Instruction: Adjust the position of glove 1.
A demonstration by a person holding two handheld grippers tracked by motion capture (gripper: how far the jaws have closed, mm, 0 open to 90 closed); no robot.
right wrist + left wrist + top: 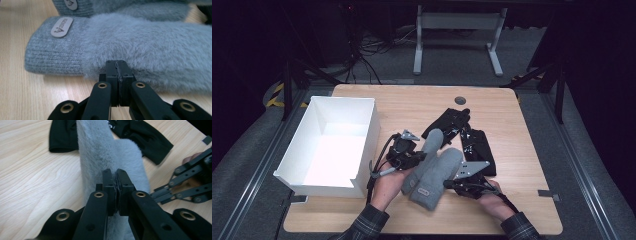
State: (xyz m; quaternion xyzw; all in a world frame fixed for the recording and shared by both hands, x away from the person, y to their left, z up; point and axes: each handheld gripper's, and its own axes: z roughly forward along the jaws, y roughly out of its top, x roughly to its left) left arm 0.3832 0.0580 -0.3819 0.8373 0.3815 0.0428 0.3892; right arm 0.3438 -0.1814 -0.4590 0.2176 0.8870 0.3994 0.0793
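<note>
Two grey fuzzy mittens lie side by side near the table's front middle. My left gripper (418, 157) is shut on the long edge of the left mitten (430, 146), its pads pinching the fur (115, 176). That mitten (107, 147) stretches away from the jaws. My right gripper (453, 176) comes in from the right and is shut on the fuzzy edge of the right mitten (439, 172). This mitten (150, 47) lies flat, and its knit cuff carries an oval label (61, 26). The right gripper's tips (117, 65) meet in the fur.
Two black gloves (448, 120) (478, 146) lie just behind the mittens. An open white box (362, 107) stands on the table's left part. A round grommet (460, 100) sits near the far edge. Bare wood lies at the far left and front right.
</note>
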